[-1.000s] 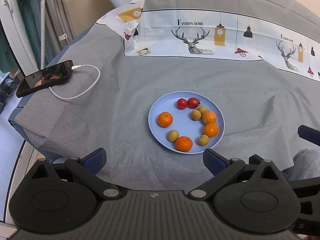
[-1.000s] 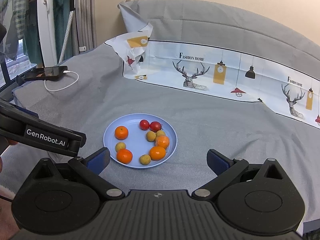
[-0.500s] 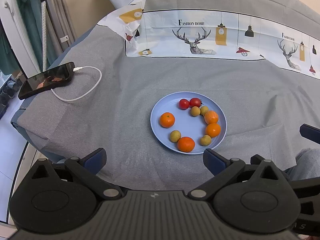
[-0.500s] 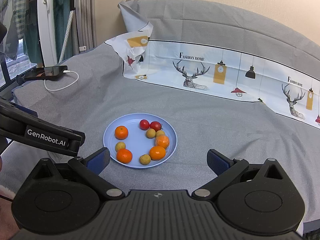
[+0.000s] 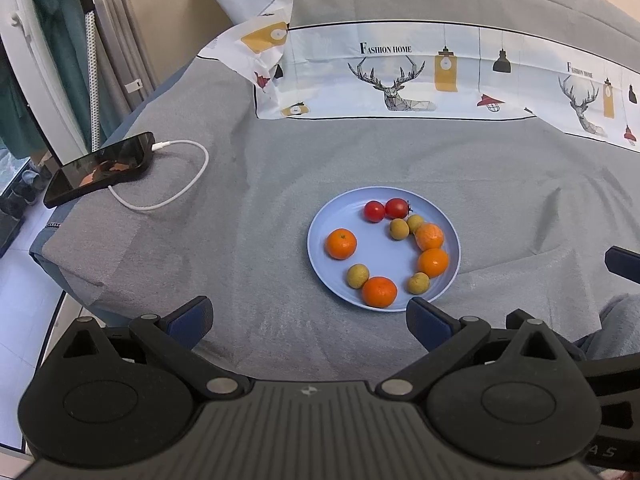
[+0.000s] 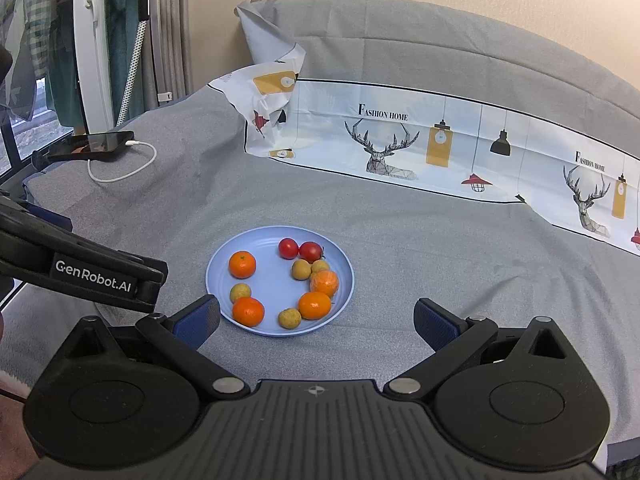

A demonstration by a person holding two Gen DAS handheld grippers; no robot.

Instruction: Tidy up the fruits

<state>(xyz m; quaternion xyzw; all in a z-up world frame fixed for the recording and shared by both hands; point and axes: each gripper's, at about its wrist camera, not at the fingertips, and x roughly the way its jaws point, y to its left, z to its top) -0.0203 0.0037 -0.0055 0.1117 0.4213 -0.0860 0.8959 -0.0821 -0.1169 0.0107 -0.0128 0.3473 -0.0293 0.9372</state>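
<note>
I see the round pale-blue plastic plate (image 5: 318,236) lying on the grey bed sheet (image 5: 248,216), carrying orange mandarins (image 5: 340,243), red cherry tomatoes (image 5: 374,211) and small tan longans (image 5: 358,275). My left hand-held gripper (image 5: 308,320) and right hand-held gripper (image 6: 316,322) hover near the plate, both released, empty.

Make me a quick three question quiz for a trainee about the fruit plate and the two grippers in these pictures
1. How many red tomatoes lie on the blue plate?
2. True or false: the left gripper is shut on a fruit.
3. What is plugged into the phone: A) a white cable, B) a black cable, C) nothing?

Key:
1. Two, the tomatoes side by side at the far edge.
2. False; both it and the right gripper are open and empty.
3. A, the white cable.
</note>
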